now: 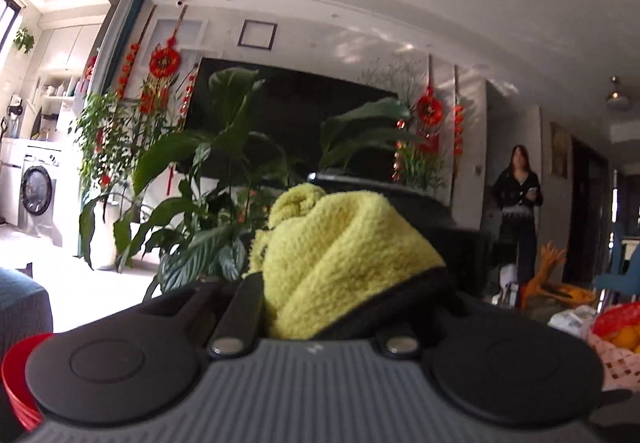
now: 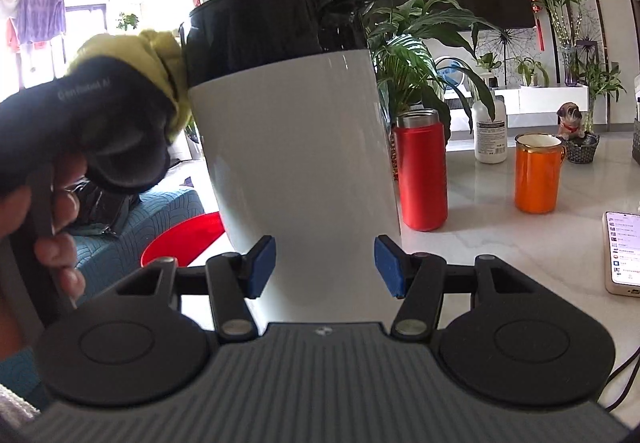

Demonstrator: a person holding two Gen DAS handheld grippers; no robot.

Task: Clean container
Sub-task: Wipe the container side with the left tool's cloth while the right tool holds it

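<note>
A tall container (image 2: pixel 296 147), white below and glossy black on top with a black spout, stands tilted on the pale table. My right gripper (image 2: pixel 327 267) is at its lower body, with a blue pad (image 2: pixel 262 263) pressed on each side. A hand holds my left gripper (image 2: pixel 160 91) at the upper left of the right wrist view. It is shut on a bunched yellow cloth (image 2: pixel 160 47) that touches the left edge of the container's black top. In the left wrist view the cloth (image 1: pixel 332 255) fills the left gripper (image 1: pixel 340 283) and hides its fingertips.
On the marble table (image 2: pixel 500 243) to the right stand a red flask (image 2: pixel 422 171), an orange mug (image 2: pixel 536 175) and a white bottle (image 2: pixel 490 131). A phone (image 2: pixel 624 251) lies at the right edge. Red bowl (image 2: pixel 188 239) at left. Leafy plants stand behind. A person (image 1: pixel 518 203) stands far back.
</note>
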